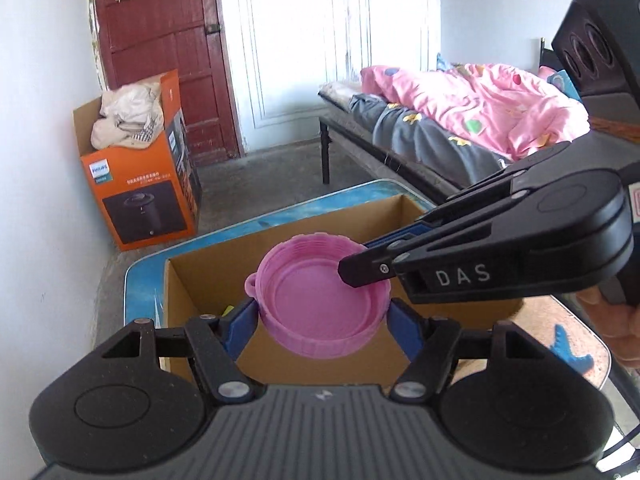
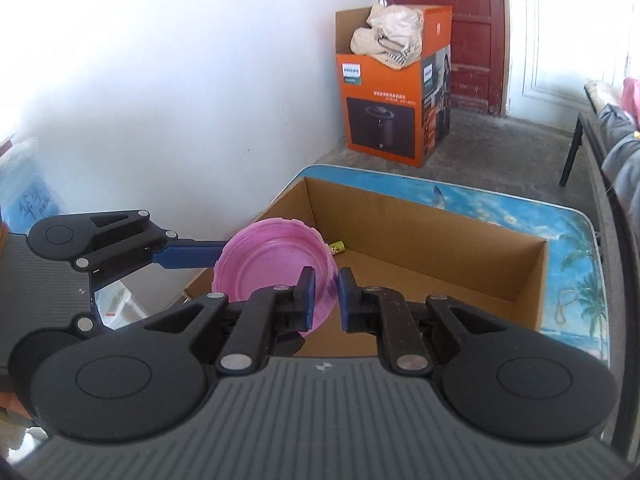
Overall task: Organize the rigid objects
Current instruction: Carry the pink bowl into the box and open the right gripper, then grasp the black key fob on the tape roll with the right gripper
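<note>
Reading "DAS" — right gripper (image 1: 362,264) beside PHILIPS box (image 1: 140,196).

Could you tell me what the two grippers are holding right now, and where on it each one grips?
The left gripper clamps the pink lid across its outer wall; the right gripper's jaws straddle its rim without visibly closing on it.

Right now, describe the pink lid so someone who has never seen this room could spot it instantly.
Find the open cardboard box on the blue table. Above its near edge, the left gripper clamps a round pink lid, with the right gripper at its rim. It is the only pink thing there, ribbed, with a small side loop.
</note>
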{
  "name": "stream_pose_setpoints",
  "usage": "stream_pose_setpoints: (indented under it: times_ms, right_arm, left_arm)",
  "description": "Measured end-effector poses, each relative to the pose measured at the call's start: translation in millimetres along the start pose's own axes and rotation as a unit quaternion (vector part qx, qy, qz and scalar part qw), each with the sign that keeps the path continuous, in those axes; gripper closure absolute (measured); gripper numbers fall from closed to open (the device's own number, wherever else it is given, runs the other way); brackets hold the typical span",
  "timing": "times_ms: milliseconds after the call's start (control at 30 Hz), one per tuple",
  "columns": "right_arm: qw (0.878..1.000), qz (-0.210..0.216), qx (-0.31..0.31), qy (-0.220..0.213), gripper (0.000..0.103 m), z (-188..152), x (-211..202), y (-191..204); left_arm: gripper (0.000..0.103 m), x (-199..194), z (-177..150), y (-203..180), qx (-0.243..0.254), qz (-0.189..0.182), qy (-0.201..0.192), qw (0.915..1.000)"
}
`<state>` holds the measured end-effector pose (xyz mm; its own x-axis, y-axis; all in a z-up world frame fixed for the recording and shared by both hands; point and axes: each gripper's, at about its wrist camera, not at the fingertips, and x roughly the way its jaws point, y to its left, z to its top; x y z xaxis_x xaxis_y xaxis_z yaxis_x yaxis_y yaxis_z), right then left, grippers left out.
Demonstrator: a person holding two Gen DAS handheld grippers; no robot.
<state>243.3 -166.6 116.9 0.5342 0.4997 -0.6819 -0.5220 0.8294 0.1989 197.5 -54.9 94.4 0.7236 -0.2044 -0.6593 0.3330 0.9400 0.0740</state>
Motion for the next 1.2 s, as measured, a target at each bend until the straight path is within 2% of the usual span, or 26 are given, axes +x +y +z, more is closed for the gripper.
stream_pose_setpoints:
  times_ms: [167, 333, 467, 633, 800, 933, 1100, 1200]
  right_arm:
    - [0.995, 0.023, 0.056, 0.084, 0.092, 29, 81, -39]
    - [0.984, 0.031, 0.102, 0.143, 0.093, 30, 146, -67]
    - [0.981, 0.025, 0.105, 0.164, 0.093, 27, 178, -74]
    - [0.981, 0.013, 0.097, 0.169, 0.094, 30, 203, -78]
    - [0.985, -0.004, 0.080, 0.154, 0.091, 35, 208, -80]
    - [0.988, -0.006, 0.070, 0.138, 0.090, 38, 197, -81]
    - [0.994, -0.003, 0.068, 0.089, 0.085, 39, 137, -72]
    - [0.996, 0.018, 0.079, 0.042, 0.083, 32, 74, -65]
  left_arm:
    - [0.031, 67, 14, 38, -0.018, -0.004, 0.078, 0.9968]
    - [0.031, 131, 17, 59, -0.030, -0.001, 0.152, 0.9880]
    - [0.031, 166, 16, 61, -0.025, 0.015, 0.197, 0.9800]
    - [0.031, 187, 13, 64, -0.032, 0.018, 0.229, 0.9727]
    - [0.032, 183, 18, 59, -0.023, 0.026, 0.218, 0.9754]
    - [0.029, 165, 20, 55, -0.024, 0.023, 0.189, 0.9814]
    - [0.026, 115, 29, 44, -0.023, 0.008, 0.133, 0.9908]
    - [0.022, 73, 31, 37, -0.015, 0.002, 0.087, 0.9961]
